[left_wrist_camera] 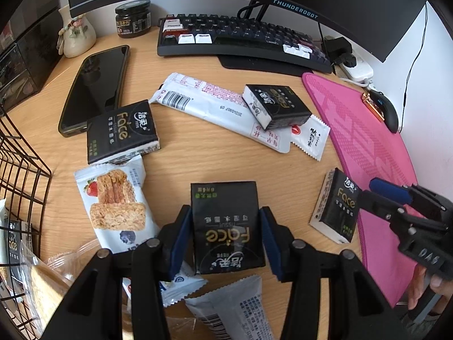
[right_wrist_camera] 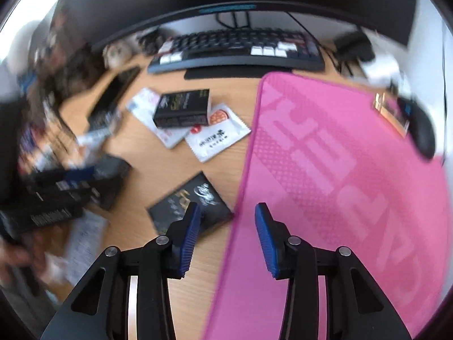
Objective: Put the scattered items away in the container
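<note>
My left gripper point(left_wrist_camera: 225, 212) is shut on a black "Face" tissue pack point(left_wrist_camera: 226, 226), its blue pads pressing both sides just above the desk. A black wire basket point(left_wrist_camera: 25, 170) stands at the left edge with a tissue pack point(left_wrist_camera: 12, 243) inside. Another tissue pack point(left_wrist_camera: 337, 206) lies against the pink mat's edge; in the right wrist view this pack point(right_wrist_camera: 195, 201) sits under the left finger. My right gripper point(right_wrist_camera: 228, 208) hangs open above it with nothing between the pads, and it shows as the right gripper point(left_wrist_camera: 368, 191) in the left wrist view. More tissue packs point(left_wrist_camera: 121, 133) point(left_wrist_camera: 276, 106) lie scattered.
A long white packet point(left_wrist_camera: 215, 104), a small sachet point(left_wrist_camera: 310, 137) and an oat bar packet point(left_wrist_camera: 119, 201) lie on the wooden desk. A phone point(left_wrist_camera: 96, 87), keyboard point(left_wrist_camera: 240, 39), jar point(left_wrist_camera: 133, 18) and vase point(left_wrist_camera: 76, 34) stand behind. The pink mat point(right_wrist_camera: 339, 184) carries a mouse point(right_wrist_camera: 421, 130).
</note>
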Demonstrator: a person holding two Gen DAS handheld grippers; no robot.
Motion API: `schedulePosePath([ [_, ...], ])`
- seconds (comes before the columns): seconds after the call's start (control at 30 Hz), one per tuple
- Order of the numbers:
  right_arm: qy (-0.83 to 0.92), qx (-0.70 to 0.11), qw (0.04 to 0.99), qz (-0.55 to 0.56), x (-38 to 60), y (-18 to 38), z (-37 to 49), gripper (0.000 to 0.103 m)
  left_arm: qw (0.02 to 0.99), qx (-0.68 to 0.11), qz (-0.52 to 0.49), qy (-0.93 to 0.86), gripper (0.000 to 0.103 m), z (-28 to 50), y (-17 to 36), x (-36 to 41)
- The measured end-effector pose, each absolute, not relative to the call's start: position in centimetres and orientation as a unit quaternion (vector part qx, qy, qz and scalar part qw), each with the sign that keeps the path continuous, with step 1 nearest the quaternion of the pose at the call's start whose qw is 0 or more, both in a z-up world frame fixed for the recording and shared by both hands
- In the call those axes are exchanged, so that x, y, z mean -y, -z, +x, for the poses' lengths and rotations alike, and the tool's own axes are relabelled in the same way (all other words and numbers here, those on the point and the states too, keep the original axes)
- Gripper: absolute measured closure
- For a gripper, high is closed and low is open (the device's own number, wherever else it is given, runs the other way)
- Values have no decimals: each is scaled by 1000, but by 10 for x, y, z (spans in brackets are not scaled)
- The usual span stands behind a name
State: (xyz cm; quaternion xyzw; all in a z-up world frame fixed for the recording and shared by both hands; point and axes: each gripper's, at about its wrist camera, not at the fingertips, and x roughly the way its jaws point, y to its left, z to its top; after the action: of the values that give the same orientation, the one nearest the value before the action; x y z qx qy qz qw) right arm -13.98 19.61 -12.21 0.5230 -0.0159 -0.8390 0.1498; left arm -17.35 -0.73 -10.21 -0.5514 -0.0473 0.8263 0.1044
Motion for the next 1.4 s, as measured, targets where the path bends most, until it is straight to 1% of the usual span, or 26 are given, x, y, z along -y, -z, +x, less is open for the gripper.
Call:
schedulePosePath([
  [0.07,840,20,160,518,-189,122,-140,62,104,49,-552,-826,50,-173,102,8],
  [0.13,836,-7,168,522,-175,123,-135,62,104,47,-553,-825,50,-172,102,7],
  [0.23,827,-2,181,532,-174,120,-122,62,104,45,-555,-824,50,-171,102,7],
  [0.4,821,-21,166,546,-183,129,-107,62,95,26,-555,-826,50,-182,101,-2],
  [0.47,822,-23,154,548,-187,134,-109,63,94,20,-555,-826,50,-187,101,-7],
  [0.7,837,-35,163,521,-183,136,-127,63,85,-23,-548,-832,50,-200,104,-31],
  [0.77,838,-29,171,518,-183,136,-133,63,87,-30,-549,-831,50,-203,104,-36],
  [0.87,840,-24,181,510,-181,136,-142,63,117,-29,-554,-823,51,-198,103,-44],
  [0.93,848,-25,174,499,-183,134,-147,63,118,-37,-554,-823,51,-194,104,-47],
  [1.03,849,-10,178,497,-189,133,-152,63,129,-16,-558,-820,51,-191,103,-40],
  [1.1,853,-2,172,493,-191,128,-150,63,113,-8,-556,-824,51,-189,101,-29],
  [1.17,855,8,176,488,-187,121,-146,62,96,-10,-554,-827,51,-186,101,-20],
  [1.3,856,-10,179,485,-162,121,-142,54,83,0,-553,-829,51,-181,101,-4],
  [1.4,848,10,177,499,-148,128,-149,52,86,9,-549,-831,51,-176,99,4],
])
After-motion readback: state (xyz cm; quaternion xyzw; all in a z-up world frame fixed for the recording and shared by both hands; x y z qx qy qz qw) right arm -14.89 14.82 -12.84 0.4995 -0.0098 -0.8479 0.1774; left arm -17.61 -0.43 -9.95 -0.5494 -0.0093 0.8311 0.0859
